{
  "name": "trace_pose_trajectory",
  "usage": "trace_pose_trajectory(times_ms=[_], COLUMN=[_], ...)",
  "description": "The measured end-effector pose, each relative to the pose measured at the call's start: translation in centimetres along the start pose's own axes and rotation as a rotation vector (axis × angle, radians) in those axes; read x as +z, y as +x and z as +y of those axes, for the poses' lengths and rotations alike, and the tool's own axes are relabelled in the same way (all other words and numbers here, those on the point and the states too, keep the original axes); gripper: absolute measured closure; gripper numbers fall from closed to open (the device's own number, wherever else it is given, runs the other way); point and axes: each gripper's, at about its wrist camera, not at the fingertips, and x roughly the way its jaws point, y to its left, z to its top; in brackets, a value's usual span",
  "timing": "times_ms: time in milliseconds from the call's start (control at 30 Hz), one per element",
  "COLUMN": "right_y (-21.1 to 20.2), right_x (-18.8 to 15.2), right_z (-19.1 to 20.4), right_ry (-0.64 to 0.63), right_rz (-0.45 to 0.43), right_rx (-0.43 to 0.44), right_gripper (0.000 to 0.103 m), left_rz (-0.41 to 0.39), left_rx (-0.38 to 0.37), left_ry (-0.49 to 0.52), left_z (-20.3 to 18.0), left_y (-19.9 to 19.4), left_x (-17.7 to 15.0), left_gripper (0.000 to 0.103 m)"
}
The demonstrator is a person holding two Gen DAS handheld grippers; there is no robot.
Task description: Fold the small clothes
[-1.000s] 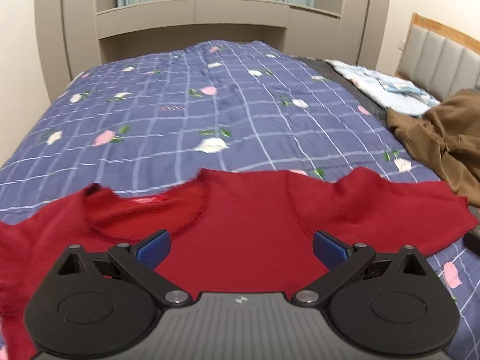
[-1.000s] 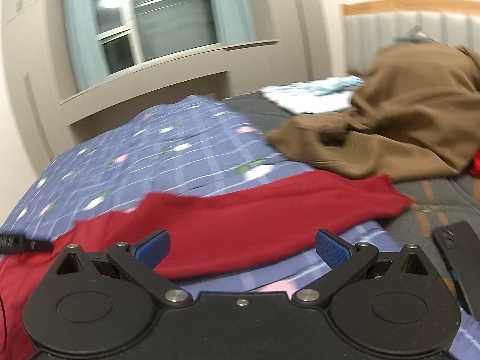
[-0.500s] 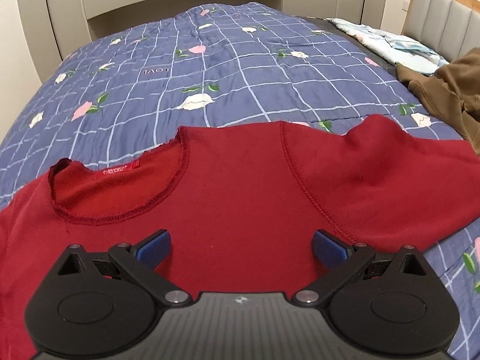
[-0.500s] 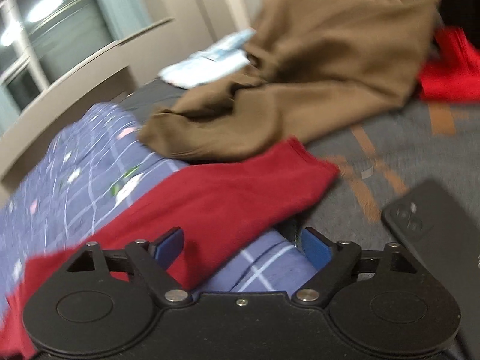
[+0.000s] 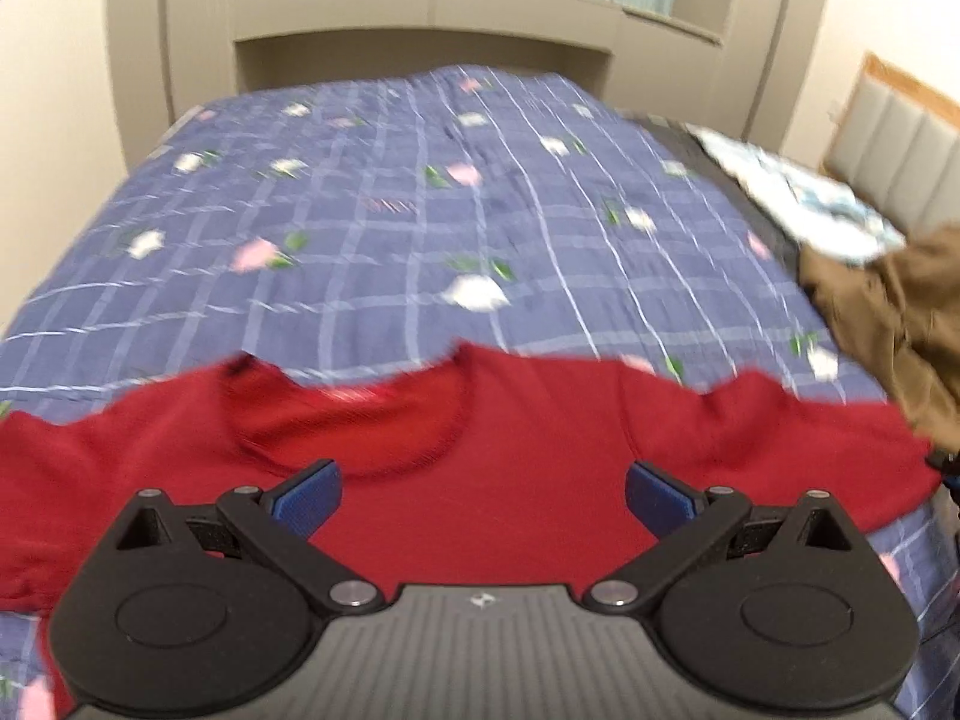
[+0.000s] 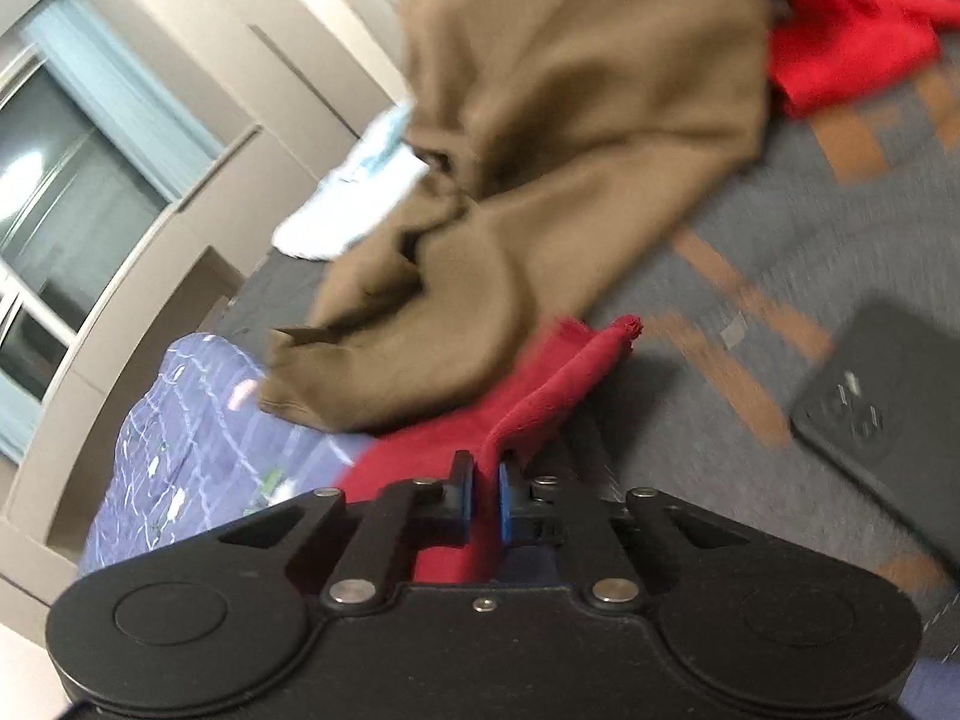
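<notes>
One red knit sweater lies flat across the near edge of the bed. Soft and limp, it should fold easily from cuffs and hem. Right gripper pinches its sleeve end; left gripper hovers spread wide.

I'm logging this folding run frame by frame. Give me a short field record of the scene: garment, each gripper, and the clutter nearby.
garment: red top spread flat on the blue checked quilt, neckline facing the window
left gripper: open, over the top's chest, nothing between the fingers
right gripper: jaws just closed, shut on the sleeve end
nearby: brown garment, black phone, second red cloth
</notes>
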Motion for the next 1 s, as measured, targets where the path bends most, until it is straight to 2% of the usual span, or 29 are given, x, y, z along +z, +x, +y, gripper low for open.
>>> trace_pose_trajectory(times_ms=[133,233,333,467,567,667,833,933,967,1000], right_y=[-3.2,-6.3,-9.6,-13.1,-14.7,-15.4,-15.8,-16.2,-16.3,-16.3], right_x=[0.3,-0.8,-3.5,-10.0,-16.5,-23.6,-35.4,-39.1,-39.6,-39.8], right_z=[5.2,10.6,16.7,24.3,28.2,30.4,30.8,30.4,30.3,30.1], right_ry=[-0.172,-0.345,-0.536,-0.824,-1.034,-1.225,-1.573,-1.686,-1.704,-1.719], right_rz=[-0.082,-0.144,-0.189,-0.208,-0.169,-0.093,0.042,0.094,0.11,0.133], right_rx=[0.065,0.151,0.266,0.425,0.522,0.594,0.616,0.611,0.61,0.616], right_gripper=[0.096,0.096,0.097,0.097,0.097,0.097,0.098,0.096,0.092,0.083], left_rz=[-0.038,-0.06,-0.09,-0.144,-0.175,-0.194,-0.168,-0.135,-0.124,-0.114], left_rx=[-0.008,-0.037,-0.068,-0.07,-0.056,-0.04,-0.025,-0.042,-0.051,-0.061], left_ry=[-0.074,-0.152,-0.226,-0.295,-0.341,-0.383,-0.444,-0.469,-0.471,-0.473], left_z=[3.5,6.5,9.7,13.7,16.7,19.5,23.0,24.2,24.3,24.5], left_y=[-2.8,-4.8,-6.9,-9.4,-10.8,-11.5,-10.7,-9.4,-8.9,-8.3], left_x=[1.3,1.6,1.6,1.2,0.7,-0.2,-2.3,-3.5,-3.9,-4.1], left_gripper=[0.001,0.001,0.001,0.001,0.001,0.001,0.001,0.001,0.001,0.001])
